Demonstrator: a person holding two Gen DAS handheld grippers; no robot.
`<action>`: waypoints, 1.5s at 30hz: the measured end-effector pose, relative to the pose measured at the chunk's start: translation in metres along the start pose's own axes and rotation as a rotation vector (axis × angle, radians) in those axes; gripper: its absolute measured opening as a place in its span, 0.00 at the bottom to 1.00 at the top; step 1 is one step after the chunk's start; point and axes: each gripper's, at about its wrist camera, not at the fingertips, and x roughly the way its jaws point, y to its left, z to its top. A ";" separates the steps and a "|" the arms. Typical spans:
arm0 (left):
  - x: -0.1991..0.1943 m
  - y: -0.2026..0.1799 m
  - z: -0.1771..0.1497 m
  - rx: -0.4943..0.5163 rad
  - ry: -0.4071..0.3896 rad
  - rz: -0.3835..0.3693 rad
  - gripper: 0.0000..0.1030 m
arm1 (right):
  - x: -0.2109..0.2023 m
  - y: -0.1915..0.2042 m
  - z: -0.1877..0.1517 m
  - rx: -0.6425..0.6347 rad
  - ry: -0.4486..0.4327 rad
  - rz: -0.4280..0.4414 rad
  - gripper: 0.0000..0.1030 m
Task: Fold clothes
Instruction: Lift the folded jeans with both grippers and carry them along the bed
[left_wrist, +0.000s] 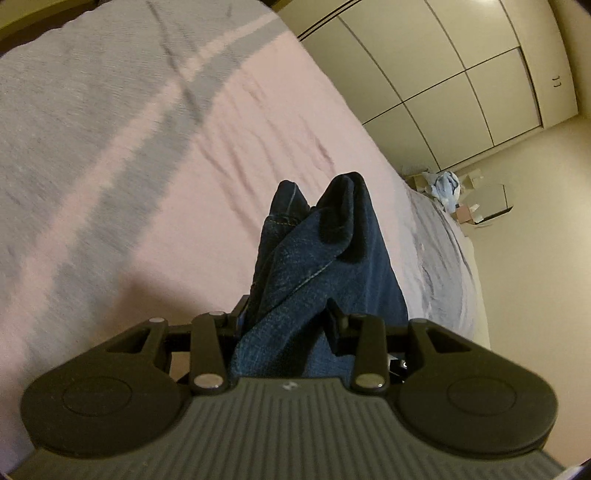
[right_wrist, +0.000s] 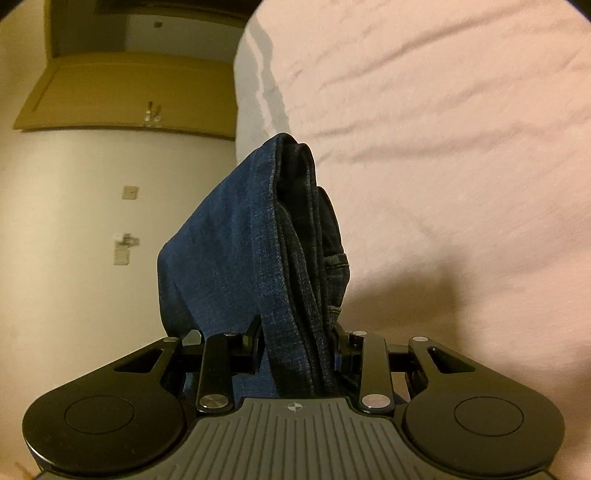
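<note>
Currently both closed on denim: left gripper (left_wrist: 284, 317) and right gripper (right_wrist: 297, 347) each clamp bunched jeans (left_wrist: 314, 258), hanging toward 12 o'clock over the pink bed (left_wrist: 110, 184). Likely heavy, limp, thick seams; hold at waistband or hems.

Right gripper (right_wrist: 295, 343) clamped on bunched dark blue jeans (right_wrist: 251, 251). Denim hanging over wrinkled pink bedsheet (right_wrist: 461, 129). Brown door (right_wrist: 122, 96) beyond.

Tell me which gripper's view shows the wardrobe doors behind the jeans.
The left gripper: its jeans hang before cream wardrobe doors. The right gripper faces a cardboard box.
</note>
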 end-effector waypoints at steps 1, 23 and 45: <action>-0.004 0.015 0.015 0.000 0.007 0.003 0.33 | 0.017 0.004 -0.002 0.007 -0.003 -0.007 0.32; -0.009 0.250 0.250 -0.088 0.018 0.091 0.34 | 0.348 0.082 0.011 0.005 0.067 -0.106 0.32; -0.065 0.192 0.155 0.203 -0.135 0.440 0.18 | 0.334 0.121 -0.111 -1.002 0.002 -0.504 0.40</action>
